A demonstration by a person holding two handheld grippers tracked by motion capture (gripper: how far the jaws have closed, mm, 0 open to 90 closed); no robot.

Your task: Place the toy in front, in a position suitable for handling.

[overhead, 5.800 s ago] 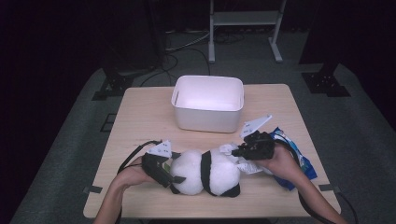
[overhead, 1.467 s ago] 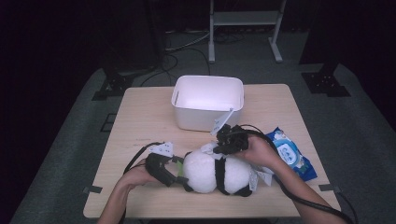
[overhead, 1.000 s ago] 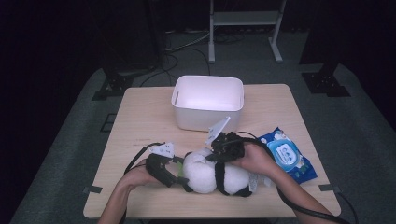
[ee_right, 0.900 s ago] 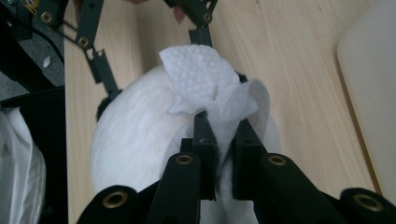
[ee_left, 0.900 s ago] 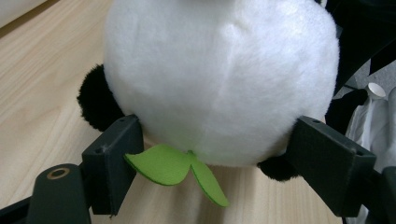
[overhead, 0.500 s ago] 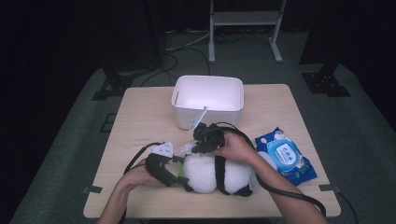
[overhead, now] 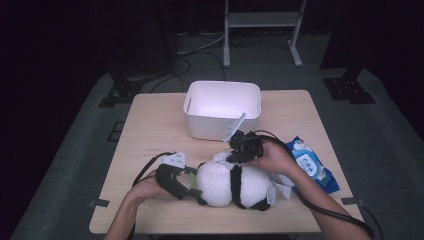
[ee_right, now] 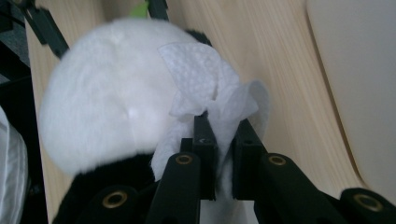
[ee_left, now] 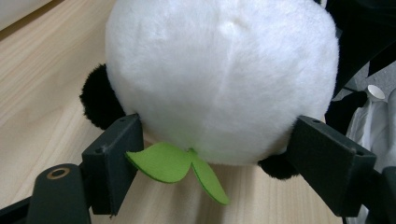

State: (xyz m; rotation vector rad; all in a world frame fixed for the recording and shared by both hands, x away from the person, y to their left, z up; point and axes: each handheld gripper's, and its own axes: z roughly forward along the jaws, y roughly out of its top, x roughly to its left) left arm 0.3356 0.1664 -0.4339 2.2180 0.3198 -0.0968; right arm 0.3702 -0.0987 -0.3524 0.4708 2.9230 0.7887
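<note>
We are steadying the plush panda [overhead: 227, 184] on the table [overhead: 150, 130] with the left gripper [ee_left: 205, 154] clamped around its head, while our right gripper [ee_right: 222, 140], clamped on a wet wipe [ee_right: 205, 88], is arriving from the wipes pack [overhead: 310, 162] to start wiping the head.

The plush panda [overhead: 227, 184] is white with black ears, limbs and a black band round its body, and a bright green felt leaf [ee_left: 177, 165] sits at its head. The wipe [ee_right: 210, 91] is white with a fine dimpled pattern. Both the left gripper [overhead: 186, 189] and the right gripper [overhead: 231, 156] are black. The bin [overhead: 222, 112] is plain white, the wipes pack [overhead: 310, 162] blue and white, and the table [overhead: 150, 130] pale wood with a straight grain.
</note>
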